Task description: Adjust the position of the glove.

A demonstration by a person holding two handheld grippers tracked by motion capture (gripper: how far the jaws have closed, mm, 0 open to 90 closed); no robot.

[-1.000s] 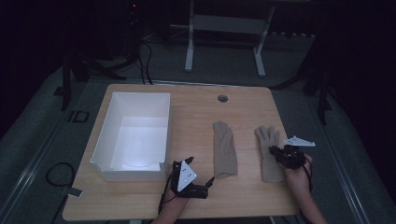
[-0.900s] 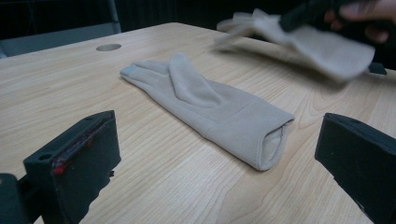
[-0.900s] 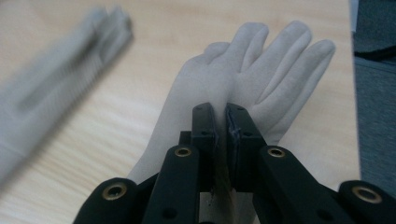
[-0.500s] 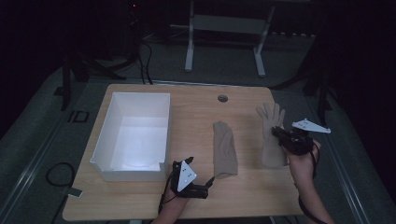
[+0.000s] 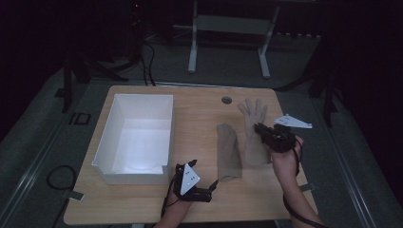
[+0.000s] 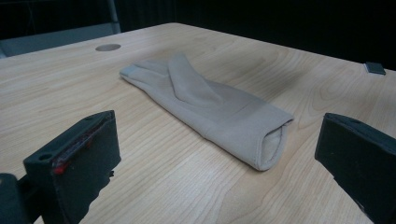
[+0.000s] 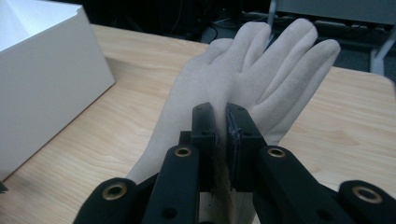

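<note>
Right tool (image 5: 260, 128) is sitting over the right-hand glove (image 5: 253, 124), its two black jaws squeezed together on a pinch of the beige cloth near the palm. In the right gripper view the tool (image 7: 219, 122) is pressing a fold of this glove (image 7: 261, 70) between its pads, and the glove's fingers are spreading out beyond the jaws, pointing toward the far edge. The glove is lying on the right half of the worktop (image 5: 199, 109), fingers far, cuff near, with the person's right hand (image 5: 284, 159) coming in behind the tool from the near right.

Left tool (image 5: 204, 190) is resting low at the near edge, just right of the white box's near corner, jaws standing wide apart with nothing between them. In the left gripper view the two jaws are framing the second glove (image 6: 210, 107) without touching it; the open cuff is facing the tool, the fingers pointing away toward the far side.

Second glove (image 5: 228, 151) is lying flat just left of the gripped one, the two near each other but apart; whether their edges are meeting at the cuff end I cannot tell.

White box (image 5: 105, 142) is standing open on the left half of the worktop. Small round grommet (image 5: 226, 100) is showing in the wood near the far edge, just left of the gripped glove's fingertips.
</note>
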